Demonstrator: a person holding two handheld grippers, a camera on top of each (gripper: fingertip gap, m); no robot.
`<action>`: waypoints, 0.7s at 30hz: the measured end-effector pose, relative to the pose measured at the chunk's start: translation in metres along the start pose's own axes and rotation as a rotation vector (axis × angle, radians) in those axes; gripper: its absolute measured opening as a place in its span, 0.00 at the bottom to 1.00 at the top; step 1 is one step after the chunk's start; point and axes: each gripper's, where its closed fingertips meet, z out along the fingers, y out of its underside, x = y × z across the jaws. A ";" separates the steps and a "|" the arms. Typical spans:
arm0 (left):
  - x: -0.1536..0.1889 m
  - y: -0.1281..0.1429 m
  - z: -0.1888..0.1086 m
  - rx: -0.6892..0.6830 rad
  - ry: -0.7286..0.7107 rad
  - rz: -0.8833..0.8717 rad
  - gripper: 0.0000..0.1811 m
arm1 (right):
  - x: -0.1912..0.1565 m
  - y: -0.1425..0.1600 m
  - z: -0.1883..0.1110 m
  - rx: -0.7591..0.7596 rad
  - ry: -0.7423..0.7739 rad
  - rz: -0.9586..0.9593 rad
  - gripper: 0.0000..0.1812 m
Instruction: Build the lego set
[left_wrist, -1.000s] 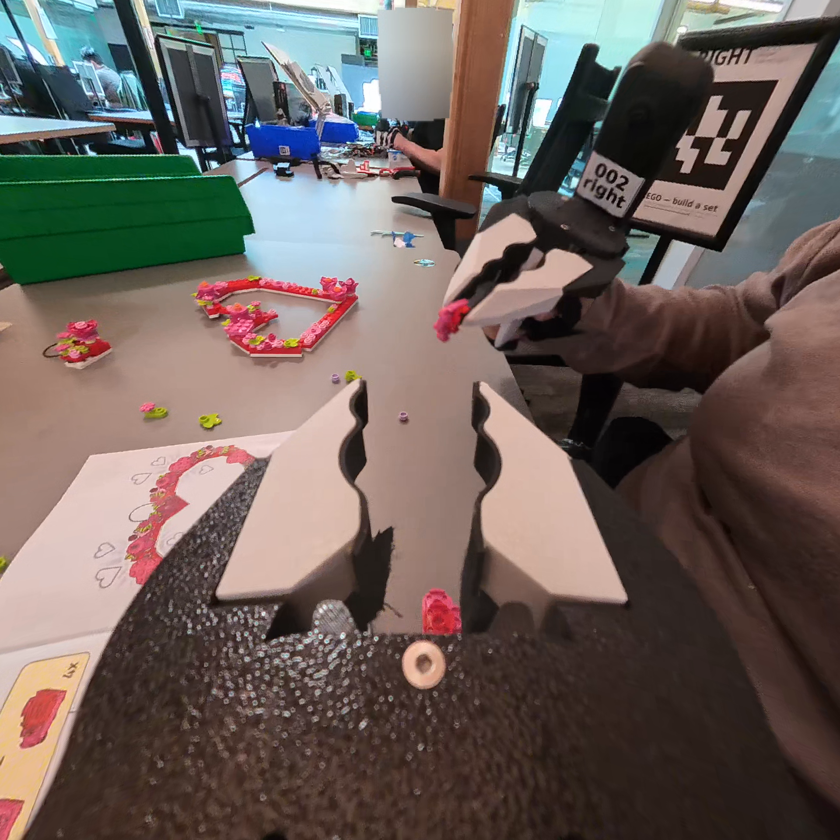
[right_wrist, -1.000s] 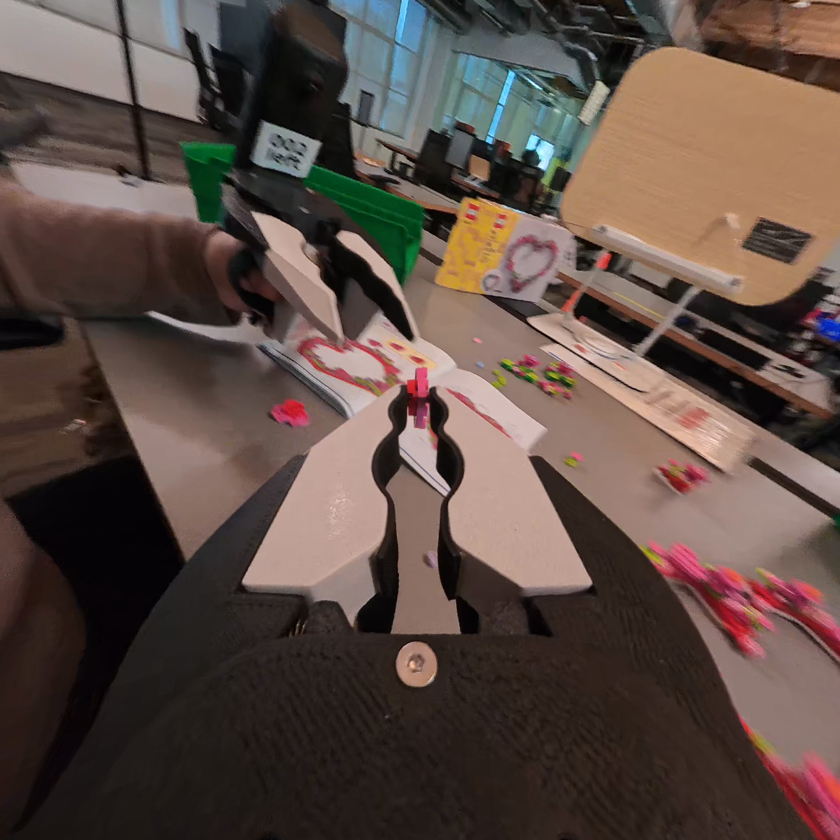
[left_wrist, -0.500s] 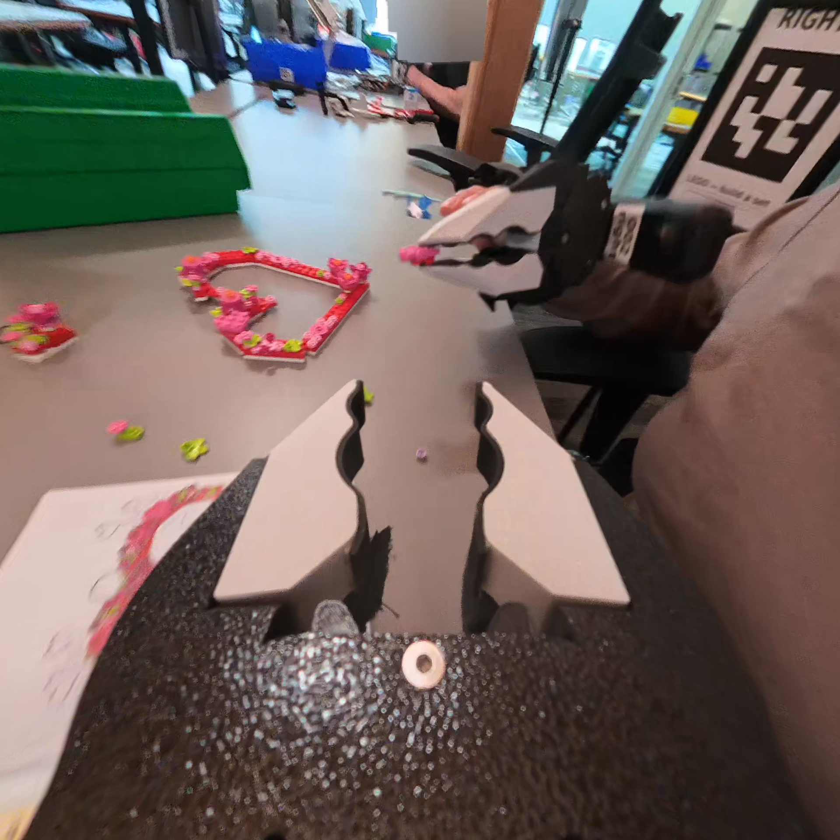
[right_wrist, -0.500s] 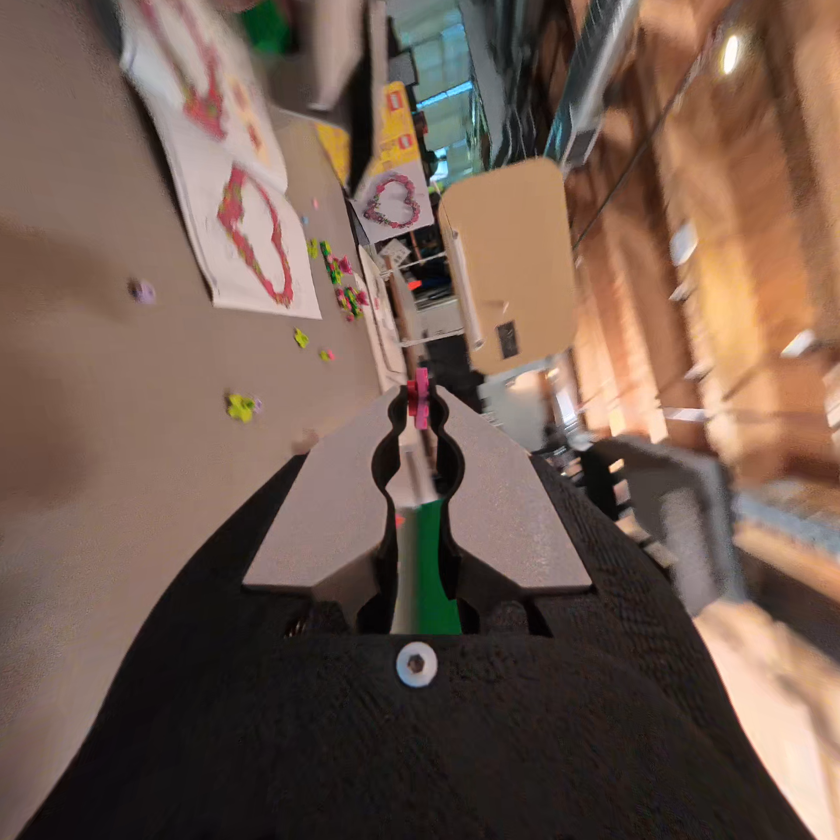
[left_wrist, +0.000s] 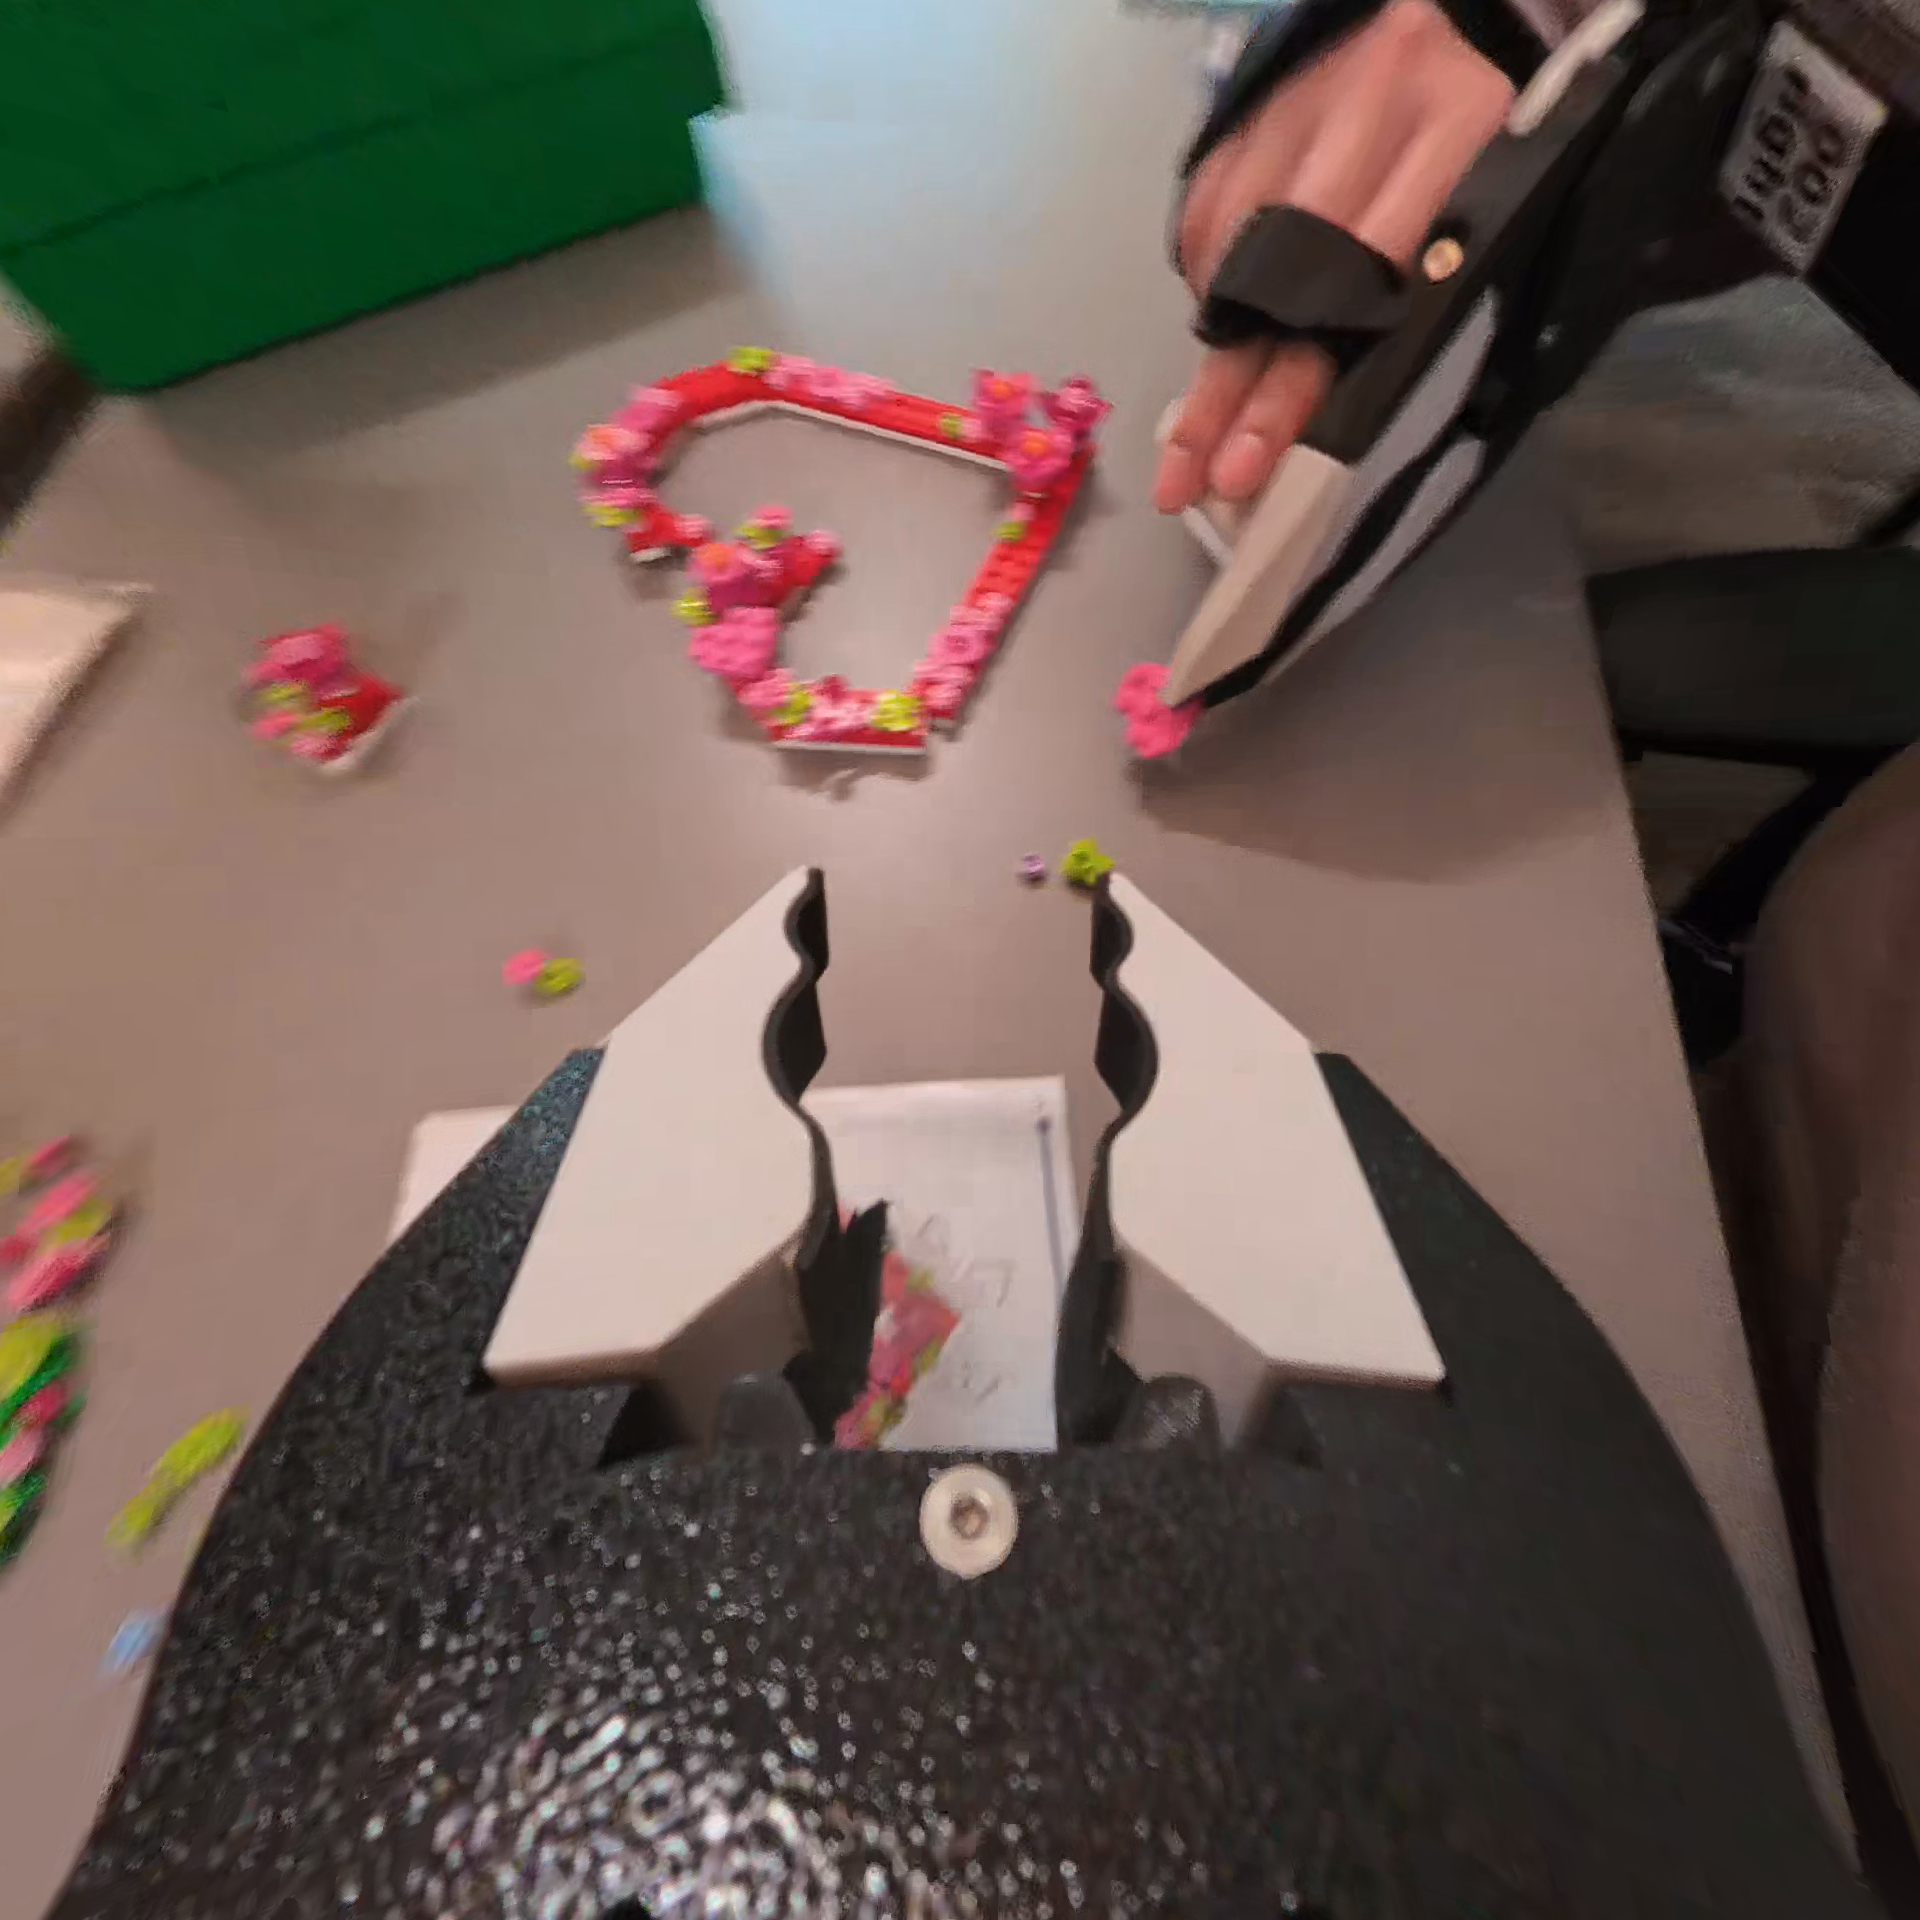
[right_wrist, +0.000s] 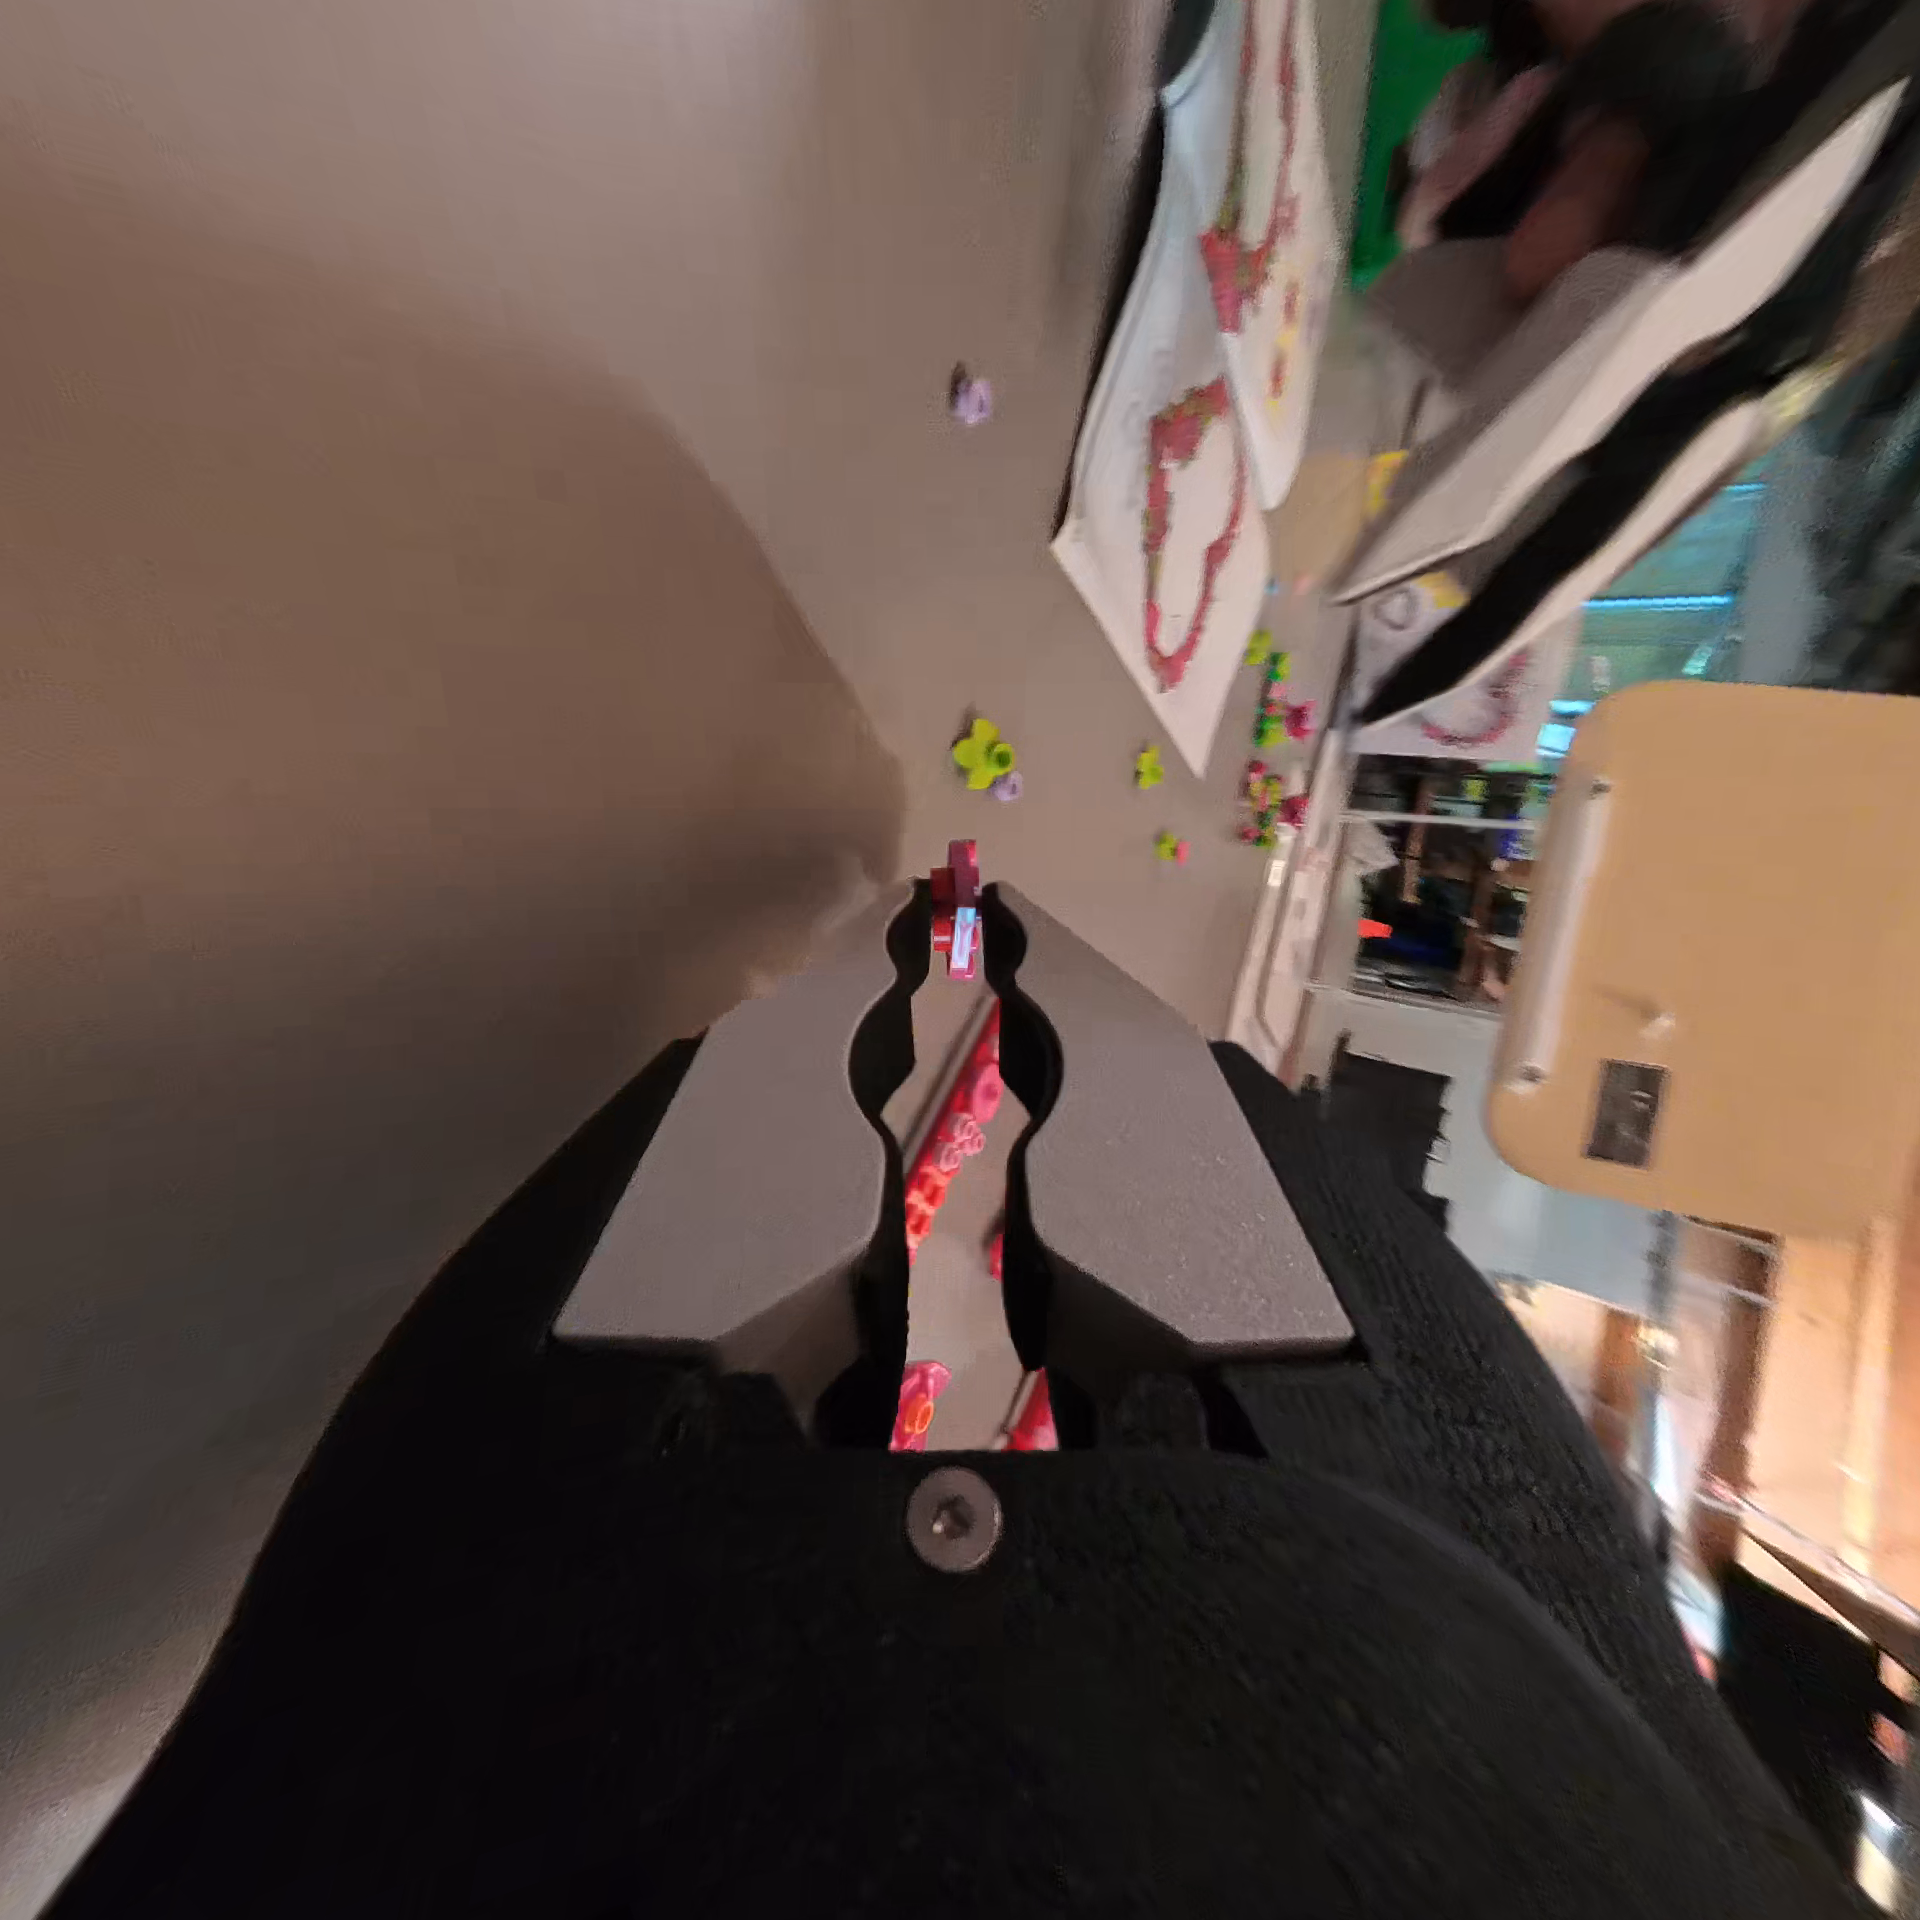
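The right gripper (right_wrist: 961, 899) is clamped on a small pink flower piece (right_wrist: 958, 904), pinched at the very tips of its pads and held low over the grey table (left_wrist: 312, 883), just right of the red heart frame (left_wrist: 831, 551). In the left wrist view the same piece (left_wrist: 1153, 712) sticks out beyond the tips, close to the tabletop; blur makes it hard to say whether it touches. The left gripper (left_wrist: 956, 894) hovers with its jaws well apart and nothing between them, above the instruction booklet (left_wrist: 966, 1143).

The flower piece looks light, rigid and smooth, so it would likely twist or pop out of a tip-only pinch if pushed off-axis. A hold across its flat sides, with the studs free, seems best. The heart frame is thin and probably flexes or slides under pressure, so the empty gripper could steady its edge near the spot. Loose lime and pink pieces (left_wrist: 540, 971) lie scattered nearby.
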 end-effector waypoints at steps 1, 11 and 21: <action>-0.012 -0.001 -0.016 0.025 -0.056 -0.028 0.26 | -0.003 0.002 0.000 0.007 -0.040 0.008 0.04; -0.039 0.016 -0.115 0.093 -0.349 -0.152 0.25 | -0.020 0.002 -0.002 0.047 -0.243 -0.014 0.05; -0.039 0.021 -0.134 0.115 -0.381 -0.146 0.26 | -0.026 0.010 -0.026 -0.066 -0.273 0.183 0.16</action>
